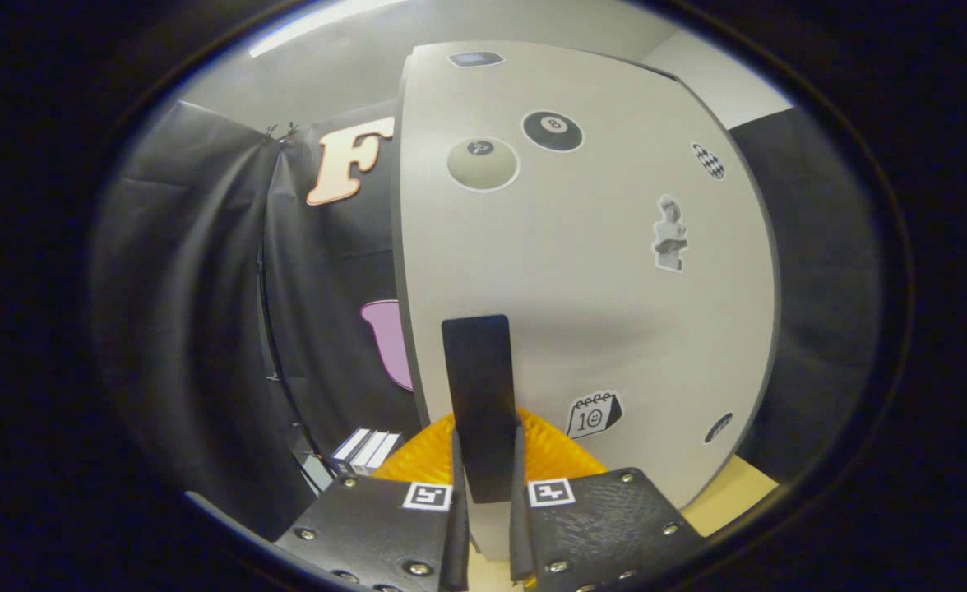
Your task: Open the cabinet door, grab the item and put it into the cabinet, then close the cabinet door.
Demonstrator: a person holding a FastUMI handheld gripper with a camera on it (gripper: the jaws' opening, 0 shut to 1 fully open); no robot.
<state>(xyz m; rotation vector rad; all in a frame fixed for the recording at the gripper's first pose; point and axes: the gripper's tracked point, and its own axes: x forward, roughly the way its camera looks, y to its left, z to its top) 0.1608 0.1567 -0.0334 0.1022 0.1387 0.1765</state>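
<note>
A pale cabinet door point(599, 312) with several stickers stands right in front of me. Its flat black upright handle point(477, 386) runs down between my fingers. My gripper point(488, 444) is shut on the handle's lower part, with one finger pressing on each side. The door's left edge point(401, 271) stands out against the dark cloth behind it. I cannot tell how far the door is swung. The inside of the cabinet is hidden.
Low on the left, beside my fingers, lies a small stack of white and dark boxes point(366, 450). A strip of light wooden tabletop point(734, 493) shows under the door's right corner. Black cloth walls close in on both sides.
</note>
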